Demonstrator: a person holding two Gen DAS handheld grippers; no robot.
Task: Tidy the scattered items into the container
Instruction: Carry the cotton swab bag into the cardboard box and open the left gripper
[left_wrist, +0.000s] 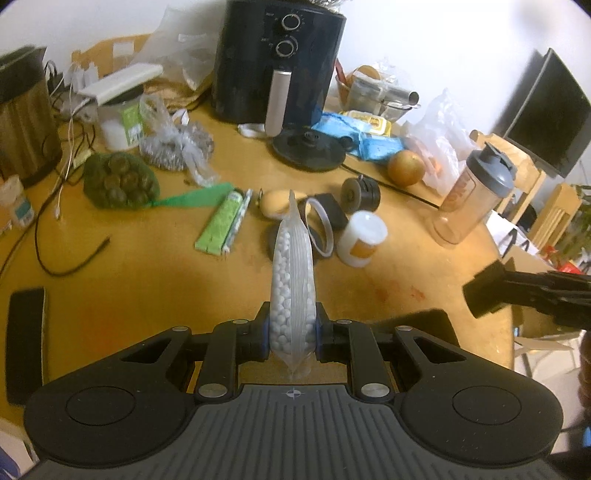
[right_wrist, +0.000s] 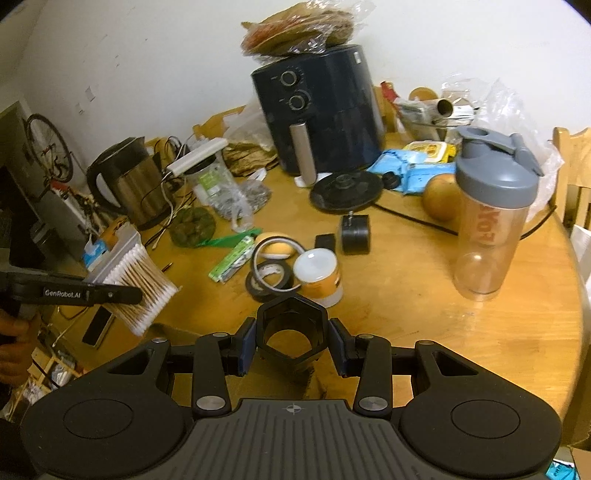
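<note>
While the left gripper (left_wrist: 291, 334) is raised above the wooden table (left_wrist: 147, 280), its two fingers pinch the lower part of a clear bag of cotton swabs (left_wrist: 291, 273), seen end-on from this camera. From the right wrist view the same bag (right_wrist: 142, 286) hangs at the left, clear of the table, with the swabs lying side by side inside it.

Between the fingers of the right gripper (right_wrist: 292, 341) sits a black hexagonal container (right_wrist: 291, 332), open end facing the camera; the pads touch its two side walls. It is held above the near table edge.

On the table beyond lie a green packet (left_wrist: 219, 225), rolls of black tape (right_wrist: 269, 280) with a white ring on top, a white-lidded orange jar (right_wrist: 319, 277) just beside the tape, and a black caster wheel (right_wrist: 355, 230). Further back stand an air fryer (right_wrist: 317, 110), a kettle (right_wrist: 127, 181) and a grey-lidded shaker bottle (right_wrist: 491, 206).
</note>
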